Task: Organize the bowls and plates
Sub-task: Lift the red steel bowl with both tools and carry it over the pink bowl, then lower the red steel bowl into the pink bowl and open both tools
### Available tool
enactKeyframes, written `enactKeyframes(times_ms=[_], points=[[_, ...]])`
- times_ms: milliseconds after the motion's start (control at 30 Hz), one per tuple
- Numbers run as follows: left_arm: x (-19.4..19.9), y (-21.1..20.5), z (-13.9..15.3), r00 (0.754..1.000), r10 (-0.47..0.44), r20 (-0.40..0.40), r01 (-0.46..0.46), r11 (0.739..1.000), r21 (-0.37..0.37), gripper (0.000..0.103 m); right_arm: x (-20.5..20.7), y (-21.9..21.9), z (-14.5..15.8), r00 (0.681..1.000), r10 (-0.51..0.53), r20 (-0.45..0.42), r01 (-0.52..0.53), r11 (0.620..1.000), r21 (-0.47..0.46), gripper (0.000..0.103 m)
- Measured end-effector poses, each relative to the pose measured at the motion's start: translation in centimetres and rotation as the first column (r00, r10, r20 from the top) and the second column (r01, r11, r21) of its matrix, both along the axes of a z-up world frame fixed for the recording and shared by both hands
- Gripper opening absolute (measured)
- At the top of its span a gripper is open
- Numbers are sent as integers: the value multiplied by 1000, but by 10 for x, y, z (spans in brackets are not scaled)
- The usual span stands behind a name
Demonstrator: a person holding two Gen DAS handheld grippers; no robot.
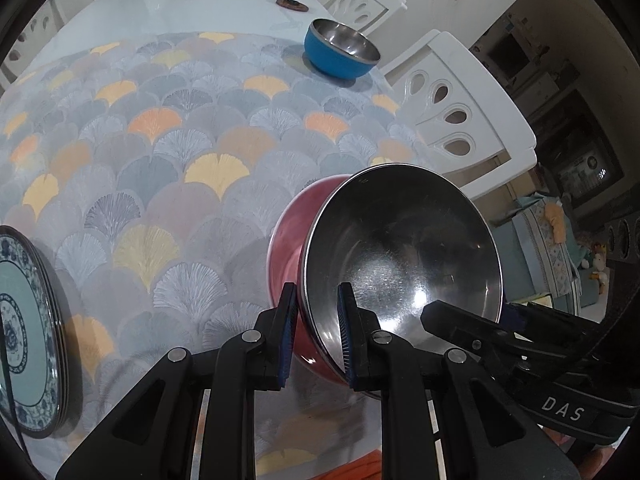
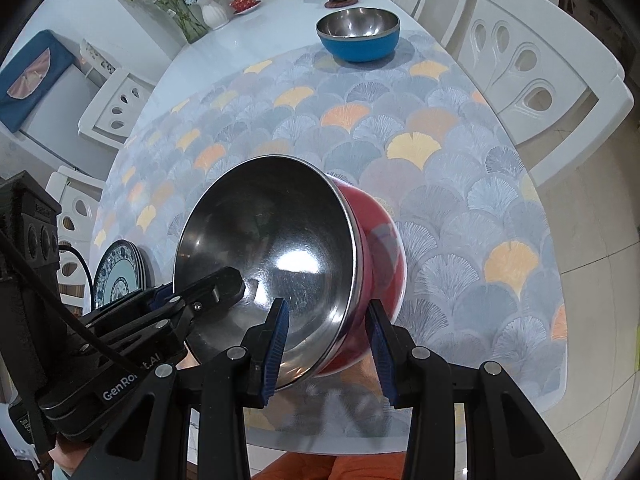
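Gripping the rim of the red bowl (image 1: 288, 248) low in the centre of the left wrist view, the left gripper (image 1: 317, 334) has one pad on the red outer wall and the other on the steel inside, so it is clamped on the bowl; the bowl is tilted steeply, its mouth turned toward the lower right of that frame, and appears lifted off the desk (image 1: 180, 12); the right gripper (image 1: 472, 320) shows at lower right with one finger reaching inside the bowl; in the right wrist view the red bowl (image 2: 384, 240) fills the centre, mouth toward the left, and the right gripper (image 2: 326, 344) straddles its rim near the bottom of the frame, one pad against the steel interior, the other just beside the red wall with a thin gap, so whether it grips cannot be told; the left gripper (image 2: 200, 296) enters from the lower left, holding the rim; the blue bowl (image 1: 340, 50) stands upright on the cloth (image 1: 140, 168) at upper right of centre, well apart from the red one; the plates (image 1: 28, 312) lie stacked at the left edge, blue-patterned around a pale green centre.
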State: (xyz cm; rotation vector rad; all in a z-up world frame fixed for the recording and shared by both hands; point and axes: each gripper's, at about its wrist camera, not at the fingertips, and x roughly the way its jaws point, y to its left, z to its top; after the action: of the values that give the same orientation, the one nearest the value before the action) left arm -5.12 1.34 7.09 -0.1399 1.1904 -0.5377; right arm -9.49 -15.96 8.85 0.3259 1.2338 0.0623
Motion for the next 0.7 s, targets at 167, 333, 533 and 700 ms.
enactKeyframes(times_ms=[167, 333, 533, 700], points=[[2, -2, 1, 1000, -5, 0, 5, 1000, 14, 19, 1, -1, -1, 1000, -1, -1, 1, 1000, 11, 39], [5, -3, 1, 1000, -4, -6, 5, 1000, 24, 20, 3, -3, -1, 1000, -2, -5, 2, 1000, 23, 39], [5, 0, 8, 1000, 1, 11, -2, 1000, 31, 26, 1, -4, 5, 1000, 2, 7, -2, 1000, 26, 39], [1, 5, 17, 998, 12, 54, -16, 998, 68, 27, -2, -2, 12, 1000, 17, 21, -18, 1000, 21, 39]])
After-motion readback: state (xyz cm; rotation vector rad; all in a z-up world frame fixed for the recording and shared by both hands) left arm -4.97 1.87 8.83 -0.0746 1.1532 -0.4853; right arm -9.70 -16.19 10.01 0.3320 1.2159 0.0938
